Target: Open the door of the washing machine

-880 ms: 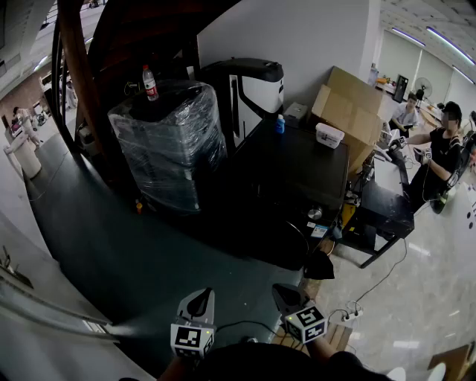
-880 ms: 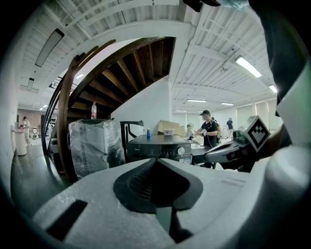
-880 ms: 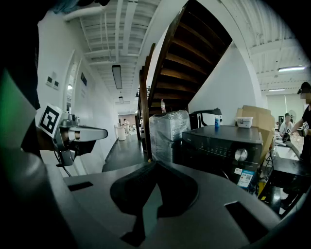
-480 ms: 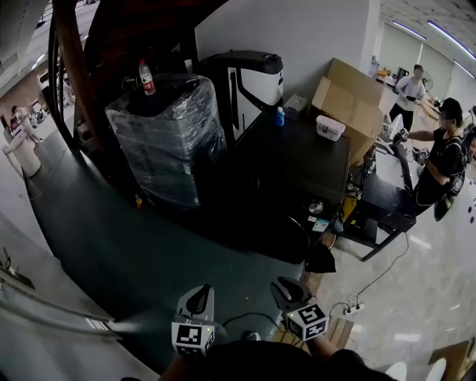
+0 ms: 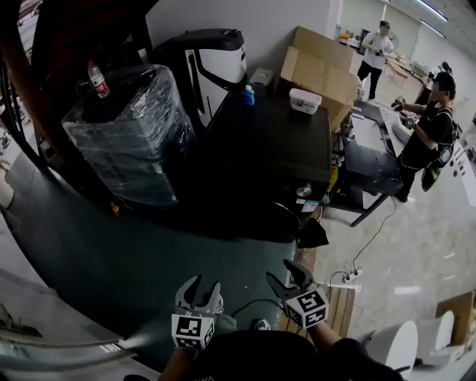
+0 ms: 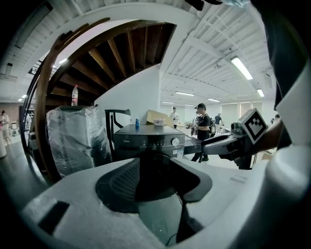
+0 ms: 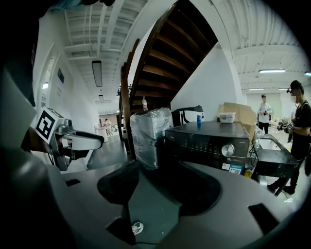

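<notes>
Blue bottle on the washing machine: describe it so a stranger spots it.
Find the black washing machine by the white wall. At its top's far left corner stands the small blue bottle. Its neighbour, the white box, is low and wide.

Head view: from high, steeply down, washing machine (image 5: 275,149) well ahead. Both gripper views: low, almost level, share same machine front, not near.
</notes>
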`<state>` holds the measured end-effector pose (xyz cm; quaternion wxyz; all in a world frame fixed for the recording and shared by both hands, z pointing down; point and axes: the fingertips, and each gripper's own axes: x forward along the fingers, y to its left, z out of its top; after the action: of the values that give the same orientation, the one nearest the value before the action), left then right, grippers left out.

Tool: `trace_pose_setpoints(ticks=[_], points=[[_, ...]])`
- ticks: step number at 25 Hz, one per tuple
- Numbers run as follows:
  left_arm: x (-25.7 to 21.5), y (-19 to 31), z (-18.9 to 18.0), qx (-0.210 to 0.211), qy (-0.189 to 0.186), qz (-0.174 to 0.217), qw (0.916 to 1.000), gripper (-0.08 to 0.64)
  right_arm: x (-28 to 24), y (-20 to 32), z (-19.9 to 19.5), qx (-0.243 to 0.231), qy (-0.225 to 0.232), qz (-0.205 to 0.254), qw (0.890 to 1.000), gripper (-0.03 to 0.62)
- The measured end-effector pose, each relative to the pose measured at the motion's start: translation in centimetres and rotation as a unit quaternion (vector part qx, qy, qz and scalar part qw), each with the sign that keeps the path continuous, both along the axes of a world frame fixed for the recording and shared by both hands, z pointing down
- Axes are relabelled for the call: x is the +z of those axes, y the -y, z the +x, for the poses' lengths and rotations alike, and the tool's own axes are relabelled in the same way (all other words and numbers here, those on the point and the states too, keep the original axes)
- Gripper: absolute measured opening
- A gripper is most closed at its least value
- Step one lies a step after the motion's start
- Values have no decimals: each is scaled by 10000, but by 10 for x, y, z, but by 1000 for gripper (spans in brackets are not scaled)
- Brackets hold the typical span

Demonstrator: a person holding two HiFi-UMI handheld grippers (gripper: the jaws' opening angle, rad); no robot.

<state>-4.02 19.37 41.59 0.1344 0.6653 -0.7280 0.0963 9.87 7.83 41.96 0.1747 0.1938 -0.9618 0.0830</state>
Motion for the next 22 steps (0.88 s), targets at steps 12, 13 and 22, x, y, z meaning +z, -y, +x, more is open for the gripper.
trace_pose_setpoints(ticks=[12, 13, 22], points=[[11, 69, -83, 1453, 128, -188, 9891, 195, 14, 35, -51, 1420, -134, -25, 9898, 252], [13, 72, -89, 1591, 178, -229, 9868, 195, 15, 37, -54, 1560, -135, -41, 9877, 252], [19, 117, -125, 2502, 498, -206, 9667, 193, 28, 44, -71, 2320, -368, -85, 9720, 252]])
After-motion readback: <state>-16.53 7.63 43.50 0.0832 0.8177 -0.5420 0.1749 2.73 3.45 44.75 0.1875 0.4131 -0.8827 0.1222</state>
